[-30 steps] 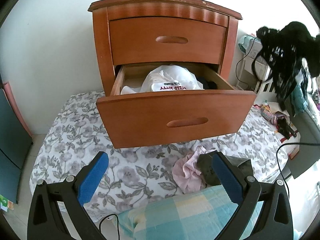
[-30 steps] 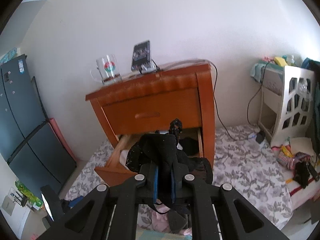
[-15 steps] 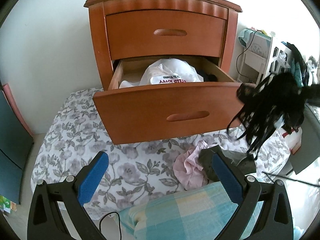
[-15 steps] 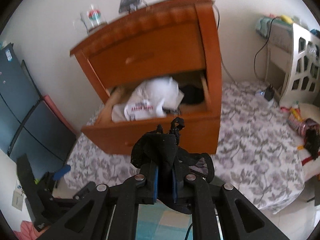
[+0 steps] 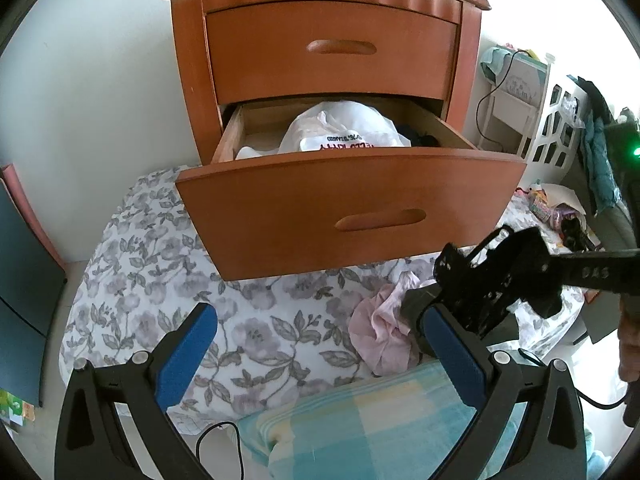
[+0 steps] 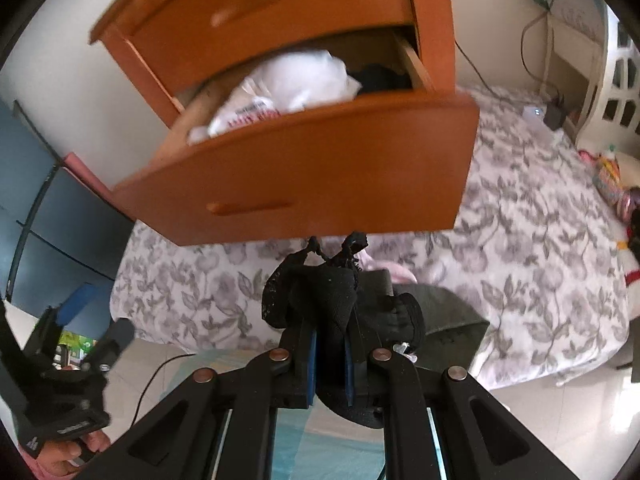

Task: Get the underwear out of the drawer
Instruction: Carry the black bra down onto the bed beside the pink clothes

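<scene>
Your right gripper (image 6: 330, 360) clamps the black underwear (image 6: 320, 292) just below the open drawer (image 5: 352, 208), over the pink garment (image 5: 384, 328); your left gripper (image 5: 320, 344) gapes empty.

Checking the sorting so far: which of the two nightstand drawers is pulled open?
The lower drawer; it juts forward, showing a white plastic bag inside. The upper drawer sits flush and shut.

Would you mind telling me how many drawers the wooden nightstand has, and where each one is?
2. The upper drawer is shut; the lower drawer is pulled out over the floral bed sheet, holding a white bag and dark clothing. None seem hidden.
</scene>
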`<state>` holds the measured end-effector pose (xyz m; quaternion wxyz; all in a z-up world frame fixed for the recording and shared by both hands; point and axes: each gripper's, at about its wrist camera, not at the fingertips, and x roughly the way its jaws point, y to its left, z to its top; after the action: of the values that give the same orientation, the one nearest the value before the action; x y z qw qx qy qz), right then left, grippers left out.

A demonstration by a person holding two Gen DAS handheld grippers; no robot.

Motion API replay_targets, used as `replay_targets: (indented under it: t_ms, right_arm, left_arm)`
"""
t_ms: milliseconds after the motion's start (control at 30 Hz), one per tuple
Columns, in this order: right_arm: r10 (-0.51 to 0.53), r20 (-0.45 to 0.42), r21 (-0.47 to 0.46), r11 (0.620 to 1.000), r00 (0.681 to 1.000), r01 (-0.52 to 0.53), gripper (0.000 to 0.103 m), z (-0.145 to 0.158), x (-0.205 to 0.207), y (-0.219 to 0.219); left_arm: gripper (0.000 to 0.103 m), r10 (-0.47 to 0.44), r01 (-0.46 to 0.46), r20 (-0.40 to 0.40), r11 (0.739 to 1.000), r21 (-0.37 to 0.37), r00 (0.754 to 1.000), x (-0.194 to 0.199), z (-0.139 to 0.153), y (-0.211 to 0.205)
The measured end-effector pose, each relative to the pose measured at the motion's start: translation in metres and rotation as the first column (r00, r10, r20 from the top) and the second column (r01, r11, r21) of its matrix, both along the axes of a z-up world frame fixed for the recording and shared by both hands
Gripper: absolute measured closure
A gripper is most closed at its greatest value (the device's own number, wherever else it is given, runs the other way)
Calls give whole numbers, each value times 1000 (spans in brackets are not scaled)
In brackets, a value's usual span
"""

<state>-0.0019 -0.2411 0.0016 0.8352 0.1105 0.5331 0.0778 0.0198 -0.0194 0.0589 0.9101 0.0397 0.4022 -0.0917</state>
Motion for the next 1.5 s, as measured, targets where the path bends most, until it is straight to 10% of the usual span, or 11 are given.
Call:
replay_targets:
  t_ms: [533,767,1500]
  right_arm:
    - [-14,-116,-31,999,993,10,87,-36,15,1]
    - [-18,-110,-67,998,994,11,44,-35,16,3]
    - [-18,-74,-112,994,997,9,0,-32,14,2]
  left_arm:
    - [0,-16,16,-60,1000,4,998,12,-19,-4]
    - [0,-12,12,-73,1000,2,997,15,-22,-3]
    - [0,-3,3,-75,1000,-3,997,15,-23,1]
